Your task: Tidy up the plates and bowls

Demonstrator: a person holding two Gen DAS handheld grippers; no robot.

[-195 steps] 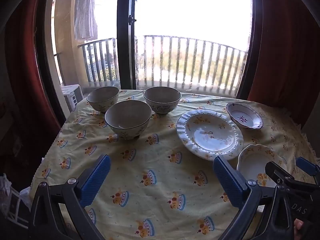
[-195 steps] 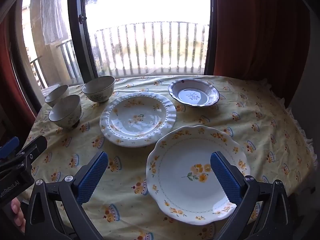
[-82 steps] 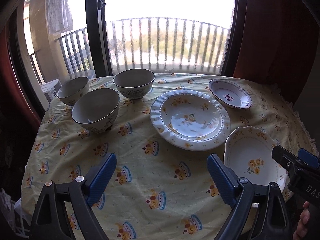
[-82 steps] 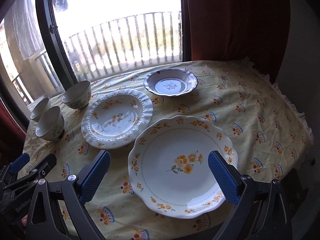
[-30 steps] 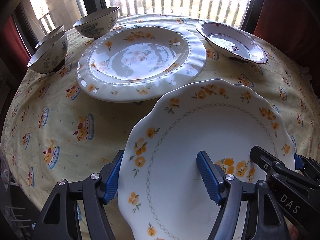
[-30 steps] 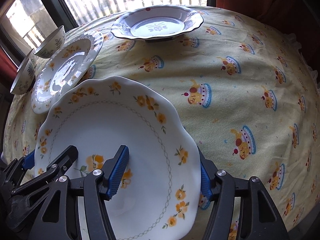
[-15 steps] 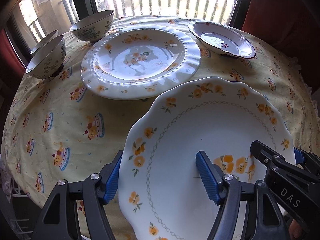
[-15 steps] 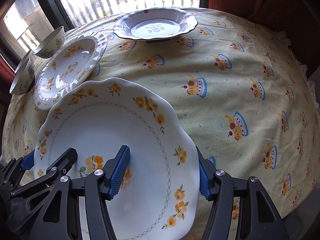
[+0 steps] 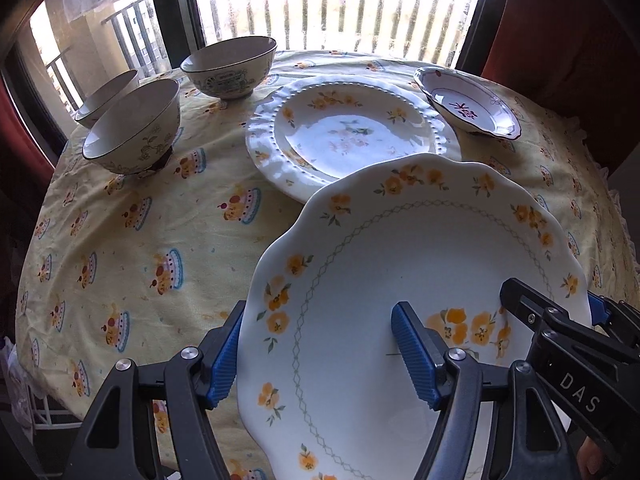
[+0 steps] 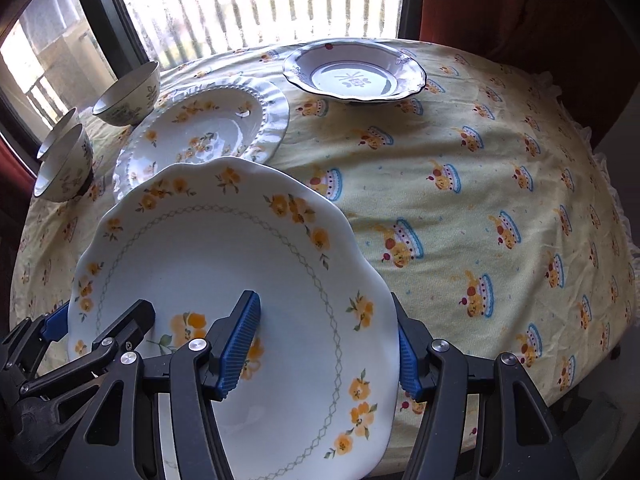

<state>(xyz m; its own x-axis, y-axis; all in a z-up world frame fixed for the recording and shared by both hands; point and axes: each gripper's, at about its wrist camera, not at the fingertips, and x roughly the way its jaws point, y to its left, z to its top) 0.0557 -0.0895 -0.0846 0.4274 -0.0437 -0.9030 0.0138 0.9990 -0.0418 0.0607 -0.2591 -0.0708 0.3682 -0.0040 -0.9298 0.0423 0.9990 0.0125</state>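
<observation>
Since the earlier frame the scalloped plate (image 9: pixel 420 280) had lifted off the near edge of the table (image 9: pixel 160 240), left gripper (image 9: pixel 320 352) and right gripper (image 10: pixel 324 344) clamped on opposite rims; the beaded plate (image 9: pixel 352 136) lay straight ahead, partly beneath its far rim

- Left wrist view: close above the table's (image 9: pixel 168 240) near edge, angled steeply down, facing the window side.
- Right wrist view: likewise, further right.
- Shared: scalloped plate (image 9: pixel 400 280) (image 10: pixel 224 264), far-edge dishes.
</observation>
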